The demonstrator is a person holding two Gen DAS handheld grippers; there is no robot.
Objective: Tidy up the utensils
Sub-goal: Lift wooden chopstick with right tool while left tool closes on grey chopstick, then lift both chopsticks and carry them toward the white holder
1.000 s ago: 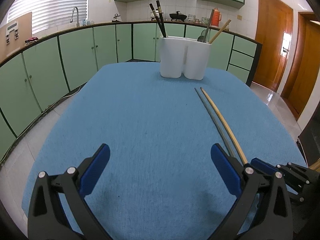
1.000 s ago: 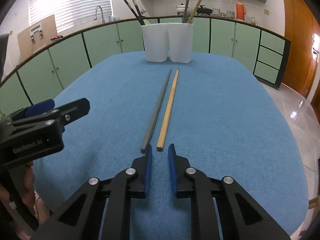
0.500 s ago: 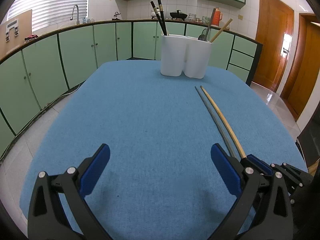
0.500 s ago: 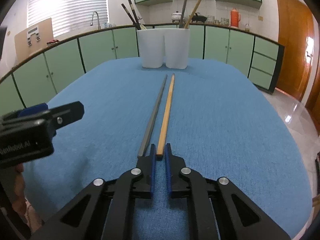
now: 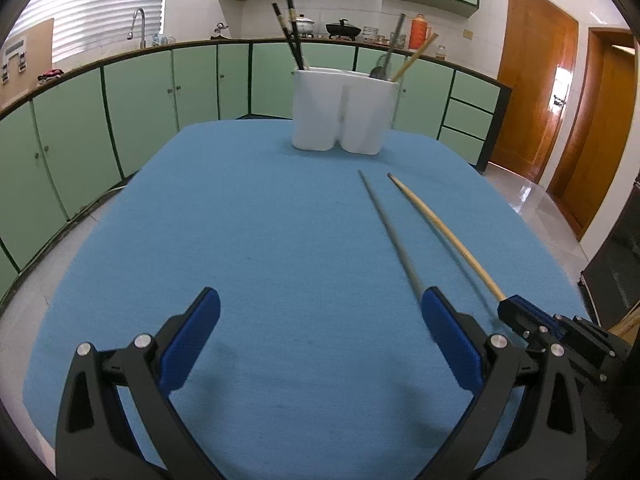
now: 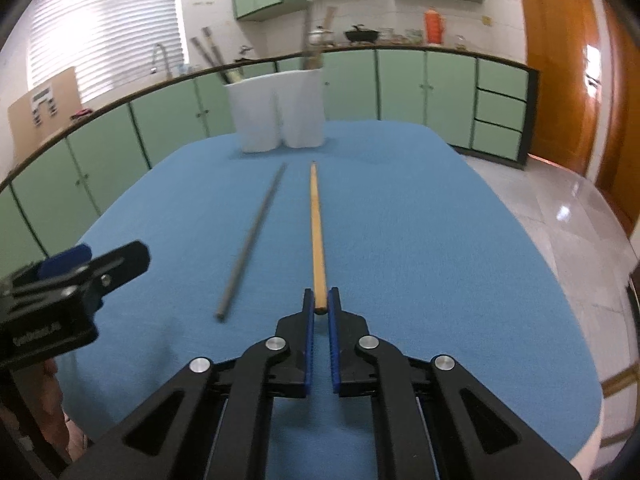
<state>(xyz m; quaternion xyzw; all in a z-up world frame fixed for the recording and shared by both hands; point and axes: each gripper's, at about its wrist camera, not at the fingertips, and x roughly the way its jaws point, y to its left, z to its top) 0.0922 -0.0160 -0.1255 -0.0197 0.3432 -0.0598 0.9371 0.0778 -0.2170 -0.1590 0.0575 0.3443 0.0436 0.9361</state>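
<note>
- Since a second before, our right gripper (image 6: 319, 307) had closed its jaws onto the near end of the wooden chopstick (image 6: 317, 232), and that stick had swung away from the grey chopstick (image 6: 252, 240), so the pair no longer lay side by side
- We judged the pinch sat at the very butt end so the long shaft could run straight out ahead of the jaws, ready to be dropped tip-first into the white utensil holder (image 6: 280, 112)
- Our right jaws were pressed on the wooden stick, its end just showing between the blue pads (image 6: 309, 320)
- Our left gripper (image 5: 320, 344) had its jaws spread wide with nothing between them; we judged it was waiting low over the blue table cloth (image 5: 248, 240)
- In the left wrist view the grey chopstick (image 5: 390, 232) ran from just beyond the tip of the right-hand jaw forward towards the holder (image 5: 344, 112); the wooden one (image 5: 440, 232) lay outside that jaw
- Ahead of both sets of jaws, the holder stood at the far end of the cloth, with dark chopsticks (image 5: 289, 32) in its left compartment and a wooden stick and a metal utensil in its right
- The held stick looked pale yellow, slim, straight and tapering to its far tip; whether it was clear of the cloth we could not tell
</note>
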